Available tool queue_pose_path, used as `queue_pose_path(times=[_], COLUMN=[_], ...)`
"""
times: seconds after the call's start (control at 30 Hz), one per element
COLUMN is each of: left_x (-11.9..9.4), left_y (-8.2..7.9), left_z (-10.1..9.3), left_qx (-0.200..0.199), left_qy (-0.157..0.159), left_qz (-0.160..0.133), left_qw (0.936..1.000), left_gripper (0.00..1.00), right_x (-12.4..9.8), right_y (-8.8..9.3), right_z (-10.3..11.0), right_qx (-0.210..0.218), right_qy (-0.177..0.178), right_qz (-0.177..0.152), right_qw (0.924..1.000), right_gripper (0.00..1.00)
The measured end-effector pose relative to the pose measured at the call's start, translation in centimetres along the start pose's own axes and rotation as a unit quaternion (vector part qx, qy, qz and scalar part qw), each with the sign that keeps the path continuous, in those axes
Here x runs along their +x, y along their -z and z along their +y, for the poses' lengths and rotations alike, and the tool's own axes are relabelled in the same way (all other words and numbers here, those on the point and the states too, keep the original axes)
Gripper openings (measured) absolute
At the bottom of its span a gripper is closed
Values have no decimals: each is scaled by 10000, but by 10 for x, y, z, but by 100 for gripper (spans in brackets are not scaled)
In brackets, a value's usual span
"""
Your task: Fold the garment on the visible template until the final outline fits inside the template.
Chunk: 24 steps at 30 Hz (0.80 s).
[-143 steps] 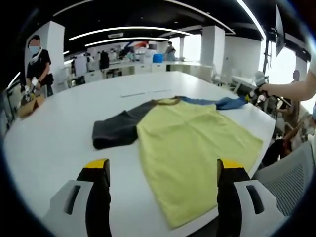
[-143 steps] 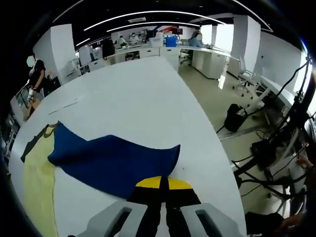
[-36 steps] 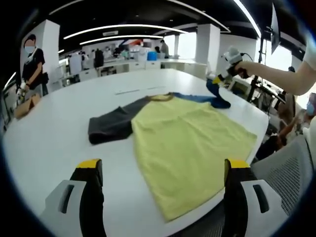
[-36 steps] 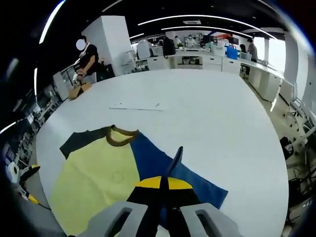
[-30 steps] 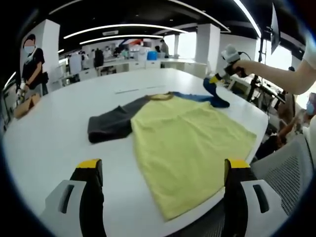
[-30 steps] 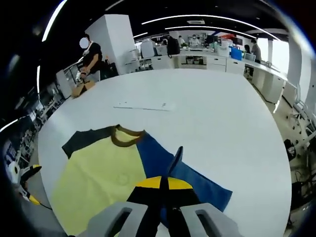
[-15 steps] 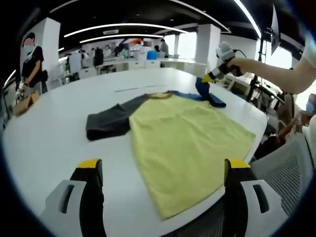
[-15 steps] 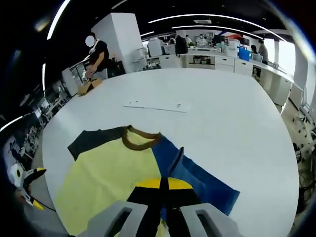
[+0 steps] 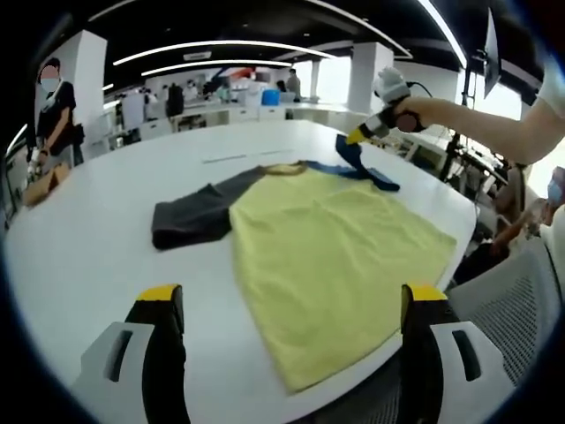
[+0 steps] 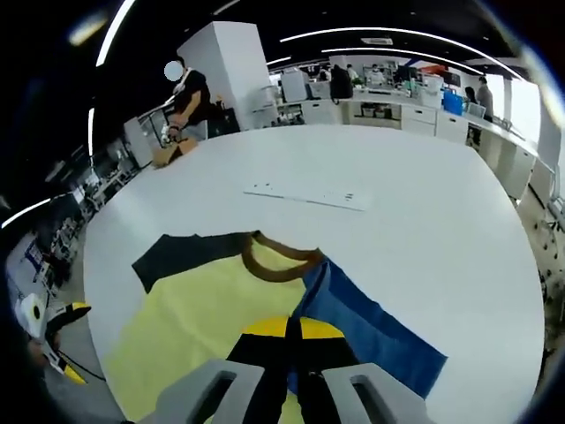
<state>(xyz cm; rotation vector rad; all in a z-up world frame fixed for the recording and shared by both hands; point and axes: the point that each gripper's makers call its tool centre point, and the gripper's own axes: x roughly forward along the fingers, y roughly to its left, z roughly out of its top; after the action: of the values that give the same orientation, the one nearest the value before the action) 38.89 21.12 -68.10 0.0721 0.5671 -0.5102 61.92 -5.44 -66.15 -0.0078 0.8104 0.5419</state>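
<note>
Soft, limp T-shirt [image 9: 335,256] drapes when lifted, so my right claw [image 10: 292,329] pinches the blue sleeve [image 10: 375,331] edge; left claw [image 9: 287,300] hangs open.

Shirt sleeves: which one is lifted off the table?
The blue sleeve, pinched and raised by the right gripper; the dark grey sleeve lies flat.

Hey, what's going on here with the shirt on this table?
A person with a gripper in each hand is folding a T-shirt spread on a white table. The right gripper is shut on the blue sleeve and holds its edge up over the shirt's collar end. The left gripper is open, near the hem, touching nothing. The grey sleeve lies flat, so the fold is only starting.
</note>
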Motion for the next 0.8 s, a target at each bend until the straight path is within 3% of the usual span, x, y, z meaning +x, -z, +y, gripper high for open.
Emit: queue_pose_path(times=[0.8], left_x=[6], left_y=[-9], left_z=[3], left_qx=[84], left_qy=[73], left_qz=[-102], left_qw=[9999], left_gripper=[98], right_x=[38], right_y=[-14], right_z=[58], right_qx=[-346], right_qy=[-393], right_qz=[173], right_qw=[9985], right_gripper=[0])
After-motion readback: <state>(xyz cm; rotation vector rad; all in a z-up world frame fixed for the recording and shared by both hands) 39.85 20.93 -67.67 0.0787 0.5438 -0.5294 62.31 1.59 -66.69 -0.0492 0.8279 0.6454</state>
